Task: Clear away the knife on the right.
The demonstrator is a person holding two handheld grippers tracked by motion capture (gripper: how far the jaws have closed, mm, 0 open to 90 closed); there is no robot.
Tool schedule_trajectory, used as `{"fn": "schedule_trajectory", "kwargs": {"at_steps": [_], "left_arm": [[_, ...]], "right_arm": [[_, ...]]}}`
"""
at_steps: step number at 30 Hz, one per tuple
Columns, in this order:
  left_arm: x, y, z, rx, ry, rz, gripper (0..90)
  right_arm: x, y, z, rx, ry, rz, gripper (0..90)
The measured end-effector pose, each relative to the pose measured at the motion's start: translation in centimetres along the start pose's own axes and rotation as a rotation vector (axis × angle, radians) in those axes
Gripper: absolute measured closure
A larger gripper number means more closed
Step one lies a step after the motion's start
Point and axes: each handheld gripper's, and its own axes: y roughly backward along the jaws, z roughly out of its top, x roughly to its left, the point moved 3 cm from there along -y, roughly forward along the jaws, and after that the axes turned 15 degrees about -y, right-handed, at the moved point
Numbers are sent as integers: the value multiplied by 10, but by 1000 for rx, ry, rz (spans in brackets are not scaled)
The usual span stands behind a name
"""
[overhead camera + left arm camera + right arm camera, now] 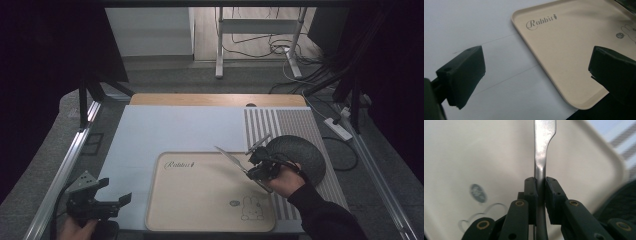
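The right gripper (256, 165) hangs over the far right corner of the beige tray (200, 220), its fingers (531, 192) clamped tight on the handle of a metal utensil (231, 159), most likely a table knife, though the tip is not clear enough to be sure. Seen from above, the utensil's flat shiny end sticks out from the gripper toward the middle of the tray and a little above it, slanting up and away; the handle runs back past the fingers toward the person's right hand (285, 181). In the right gripper view the utensil (543, 150) stands straight up between the two black pads, narrow where it is pinched and broadening higher up, with the tray's (474, 157) pale floor and its small round mark behind. Just beyond the tray's right edge, a dark round plate (306, 152) lies on the striped mat (300, 122), close behind the right hand. The left gripper (112, 200) sits off the tray's near left corner, over the pale sheet (165, 130) covering the counter, its fingers (464, 75) spread wide with nothing between them. In the left gripper view the tray's (564, 50) rounded corner lies between those fingers, the word "Rabbit" printed near its far edge
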Motion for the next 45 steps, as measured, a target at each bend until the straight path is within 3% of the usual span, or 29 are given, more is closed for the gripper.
{"fn": "schedule_trajectory", "kwargs": {"at_steps": [4,9,13,14,16,18,19,20,21,26,28,30,32,34,37,45], "left_arm": [[0,0,0,0,-1,-1,20],[0,0,0,-2,-2,-1,20],[0,0,0,-2,-4,-1,20],[0,0,0,-1,-5,-1,20],[0,0,0,0,-4,-1,20],[0,-1,0,0,-3,0,20],[0,-1,0,1,-3,0,20],[0,-1,0,2,-3,0,20],[0,-1,0,2,-4,0,20],[0,-1,0,6,-4,0,20],[0,0,0,4,-3,0,20],[0,0,0,3,-3,0,20],[0,0,-1,2,0,1,20],[0,0,0,3,-4,0,20],[-1,0,0,4,-8,0,20],[-1,0,0,2,-7,-2,20]], "right_arm": [[15,-10,-5,25,5,4,798],[23,-27,-15,87,-5,-13,797],[28,-37,-22,145,21,-10,790],[29,-36,-21,146,26,-5,785],[28,-31,-17,103,29,24,685],[27,-26,-11,64,32,42,673],[28,-25,-8,54,53,43,734],[31,-25,-6,51,85,66,849],[33,-25,-4,48,114,78,895],[53,-39,10,47,210,100,896],[58,-51,14,65,231,77,895],[56,-60,16,85,254,47,895],[53,-60,16,74,241,51,896],[47,-58,15,74,253,0,896],[36,-55,13,72,225,-29,896],[11,-44,0,84,140,-15,896]]}}
